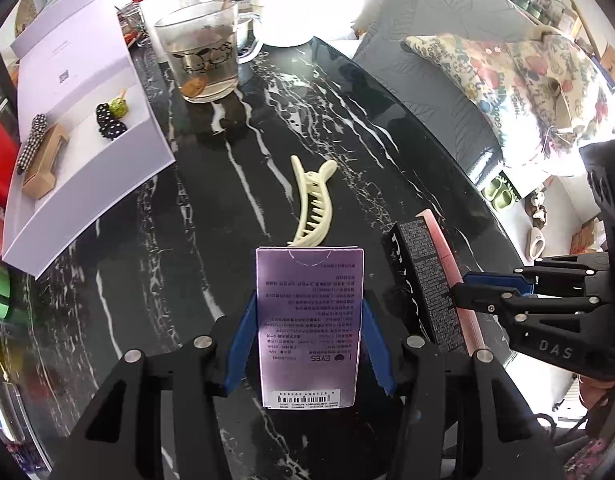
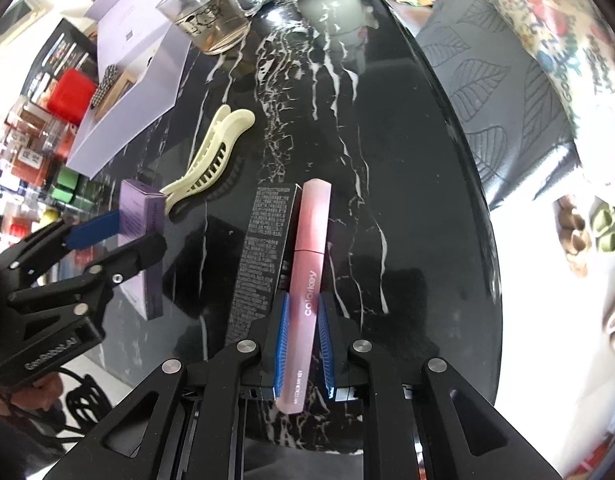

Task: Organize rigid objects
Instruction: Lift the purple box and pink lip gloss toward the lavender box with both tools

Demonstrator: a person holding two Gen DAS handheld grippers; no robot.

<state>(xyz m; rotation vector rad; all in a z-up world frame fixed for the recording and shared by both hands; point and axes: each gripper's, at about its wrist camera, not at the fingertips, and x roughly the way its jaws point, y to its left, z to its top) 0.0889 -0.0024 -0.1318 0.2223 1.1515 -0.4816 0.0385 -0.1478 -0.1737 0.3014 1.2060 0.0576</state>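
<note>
The landmark is the open pale lavender cardboard box (image 1: 87, 128), which sits at the left edge of the black, white-veined marble tabletop (image 1: 211, 216) and already holds a black-and-white checked hair clip (image 1: 30, 142), a tan wooden block (image 1: 45, 166), a black dotted clip (image 1: 109, 122) and a small green piece (image 1: 118, 107). Near the box's front right corner, a cream plastic toothed hair claw (image 1: 313, 204) lies on the marble. Just in front of the claw, farther from the box, the left gripper (image 1: 309, 312) clamps a purple rectangular cosmetics carton (image 1: 309, 328) between its blue pads, the carton's printed back facing the camera and its far end touching the claw's tip. Farther still from the box, to the carton's right, a long black printed carton (image 2: 263, 256) lies flat, and a slim pink lip-gloss tube marked "colorkey" (image 2: 309, 280) lies just beside it on the side away from the box. The right gripper (image 2: 303, 320) straddles the tube's lower half; its blue pads lie close along both sides of the tube, but whether they press on it cannot be told. Behind the box, at the table's far end, stands a clear glass mug with a cartoon print (image 1: 201, 56), a white rounded vessel (image 1: 285, 8) beside it.
</note>
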